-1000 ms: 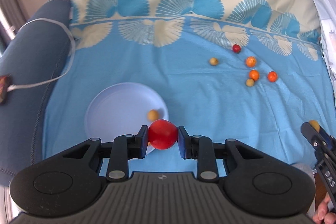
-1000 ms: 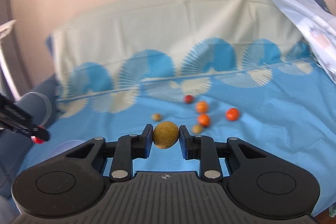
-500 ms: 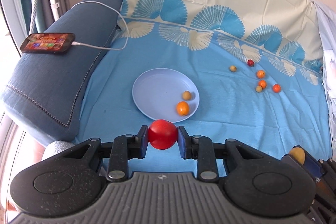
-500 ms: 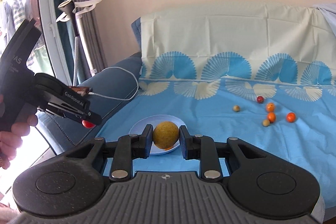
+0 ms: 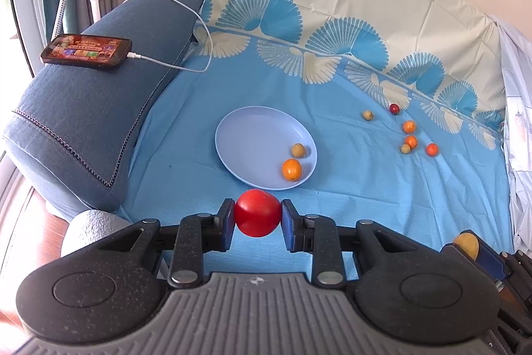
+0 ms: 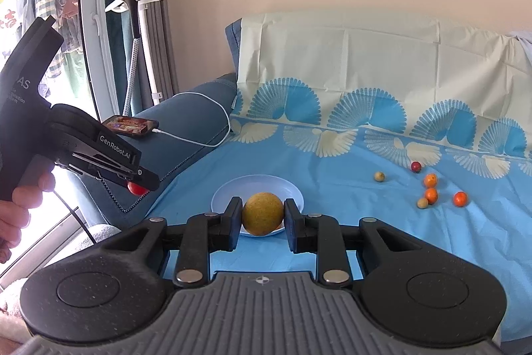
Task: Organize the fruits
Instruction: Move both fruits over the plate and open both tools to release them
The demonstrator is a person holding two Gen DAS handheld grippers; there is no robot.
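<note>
Two fruits sit in the plate (image 5: 252, 135) ahead of my fingers; six lie beyond-right. My left gripper (image 5: 257, 213) clamps a red fruit (image 5: 257, 212), my right gripper (image 6: 262, 213) a yellow fruit (image 6: 262, 213).

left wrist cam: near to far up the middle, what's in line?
Left claw shut on the red tomato → orange fruit in the blue plate → yellowish fruit in the plate → fan-patterned cloth.

Bright daylight from window (image 6: 43, 5) at left, overexposed there. Soft shadows under fruit on plate (image 5: 252, 135). Both views sharp; strong fisheye bending, dark corners.
</note>
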